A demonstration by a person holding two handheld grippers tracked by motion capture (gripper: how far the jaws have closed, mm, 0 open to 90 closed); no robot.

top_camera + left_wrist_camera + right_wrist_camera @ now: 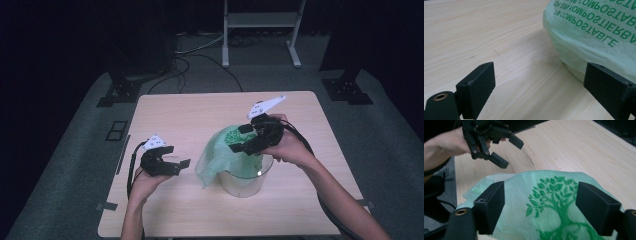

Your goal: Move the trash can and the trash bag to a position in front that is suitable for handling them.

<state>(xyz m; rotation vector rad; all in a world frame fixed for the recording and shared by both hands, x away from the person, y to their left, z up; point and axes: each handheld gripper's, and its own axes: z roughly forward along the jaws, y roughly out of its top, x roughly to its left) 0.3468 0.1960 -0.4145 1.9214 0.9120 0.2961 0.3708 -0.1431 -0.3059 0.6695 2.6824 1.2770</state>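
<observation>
You are working with a thin, pale green compostable plastic bag (220, 155) printed with a dark green tree and lettering; it sits draped in and over a round clear container (247, 181), with a loose flap hanging down the container's left side onto the light wooden table (190, 115).

Expect the bag to be very light, soft and limp, with no stiffness of its own. It will crumple, slide on the clear container's smooth rim and probably tear if you drag it hard. Take hold where the film is doubled or gathered, at the hem near the container's rim or at the hanging flap, and pinch only the film, not the rim.

Your right gripper (248, 140) hovers just above the bag over the container, its jaws spread wide with the printed tree between them, clamping nothing. Your left gripper (175, 165) hangs over bare table just left of the container, jaws likewise apart and empty; in the left gripper view the bag (596, 32) swells up just beyond its far jaw.

The container stands nearer your edge of the table than the far one, so pull gently: it looks light enough to tip or skate. Left of the container and behind it there is plenty of bare wood for spreading the film.
</observation>
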